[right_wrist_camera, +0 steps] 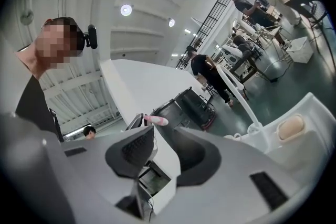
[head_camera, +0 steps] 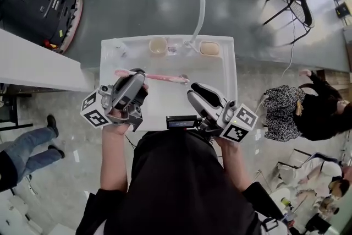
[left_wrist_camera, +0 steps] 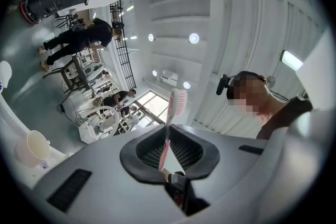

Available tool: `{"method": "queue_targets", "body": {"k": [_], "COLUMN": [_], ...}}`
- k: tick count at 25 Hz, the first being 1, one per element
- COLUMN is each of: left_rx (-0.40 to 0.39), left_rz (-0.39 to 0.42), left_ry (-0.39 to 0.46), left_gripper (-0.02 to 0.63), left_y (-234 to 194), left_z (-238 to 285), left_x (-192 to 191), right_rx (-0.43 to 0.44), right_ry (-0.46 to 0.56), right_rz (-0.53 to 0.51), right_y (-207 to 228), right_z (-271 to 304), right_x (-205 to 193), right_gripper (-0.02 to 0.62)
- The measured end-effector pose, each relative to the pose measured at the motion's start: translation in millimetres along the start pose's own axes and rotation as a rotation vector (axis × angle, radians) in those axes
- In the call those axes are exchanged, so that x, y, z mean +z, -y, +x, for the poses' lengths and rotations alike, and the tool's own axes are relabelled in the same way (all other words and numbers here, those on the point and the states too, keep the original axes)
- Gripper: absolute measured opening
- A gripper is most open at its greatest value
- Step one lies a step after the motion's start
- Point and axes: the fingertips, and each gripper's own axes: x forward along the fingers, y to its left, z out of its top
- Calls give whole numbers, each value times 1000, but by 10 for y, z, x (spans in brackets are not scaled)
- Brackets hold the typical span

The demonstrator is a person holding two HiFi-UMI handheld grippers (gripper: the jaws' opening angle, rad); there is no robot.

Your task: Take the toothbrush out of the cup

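While the left gripper (head_camera: 136, 81) pinches the pink toothbrush (head_camera: 163, 77) by its handle, the brush sits above the white basin (head_camera: 165, 100), clear of the cup (head_camera: 158, 45) at the far rim. Right gripper (head_camera: 199, 95): jaws wide, empty.

The toothbrush (head_camera: 162, 78) is slim and pink. It is out of the cup (head_camera: 158, 45), clamped by its handle in the left tongs (head_camera: 138, 78), and lies about level above the white sink (head_camera: 165, 102). Its bristled head (left_wrist_camera: 178, 102) sticks out past the tongs. The cream cup stands upright and empty on the sink's back rim, well apart from the toothbrush.
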Motion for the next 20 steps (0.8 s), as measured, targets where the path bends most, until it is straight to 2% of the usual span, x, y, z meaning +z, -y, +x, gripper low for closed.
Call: {"method": "queue_targets", "body": {"k": [11,20], "left_rx": [-93,-138], "left_rz": [-53,-93], "left_ry": [-46,-42], "left_gripper": [31,31], "left_y": [98,108], "left_z": [55,69], "left_x": [-117,-140], "right_rx": [121,164], "right_ry": [36,21], "right_rz": [23,9], "right_y": [-185,-248], "right_z": [53,89], "right_x": [82,75], "right_gripper": [107,106]}}
